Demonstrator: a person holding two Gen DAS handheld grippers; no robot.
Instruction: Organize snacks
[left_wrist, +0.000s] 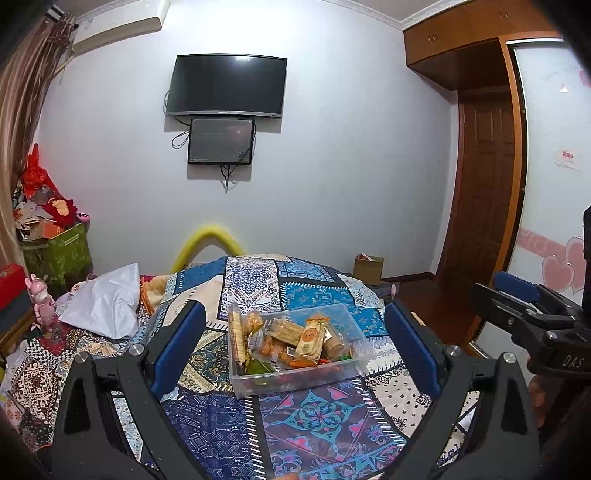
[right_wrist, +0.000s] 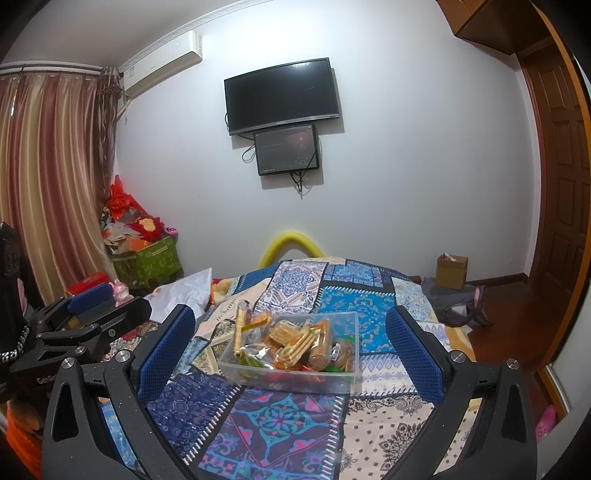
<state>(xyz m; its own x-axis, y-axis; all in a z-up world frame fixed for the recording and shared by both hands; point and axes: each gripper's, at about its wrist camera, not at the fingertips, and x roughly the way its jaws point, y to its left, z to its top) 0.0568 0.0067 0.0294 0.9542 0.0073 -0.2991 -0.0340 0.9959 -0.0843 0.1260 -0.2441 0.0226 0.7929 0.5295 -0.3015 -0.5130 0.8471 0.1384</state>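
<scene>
A clear plastic box (left_wrist: 347, 373) full of wrapped snacks (left_wrist: 295, 338) sits on a patchwork bedspread (left_wrist: 314, 417). My left gripper (left_wrist: 295, 332) is open and empty, held above and in front of the box, with blue pads on both fingers. In the right wrist view the same box (right_wrist: 295, 380) holds the snacks (right_wrist: 295, 341), and my right gripper (right_wrist: 291, 339) is open and empty, also in front of the box. The right gripper's side shows at the right edge of the left wrist view (left_wrist: 532, 317); the left gripper shows at the left of the right wrist view (right_wrist: 85, 317).
A white pillow (left_wrist: 107, 302) and a pink toy (left_wrist: 44, 306) lie at the bed's left. A green bag of clutter (left_wrist: 55, 251) stands by the curtain. A cardboard box (right_wrist: 452, 271) and clothes (right_wrist: 458, 299) are on the floor right. A TV (left_wrist: 227, 85) hangs on the wall.
</scene>
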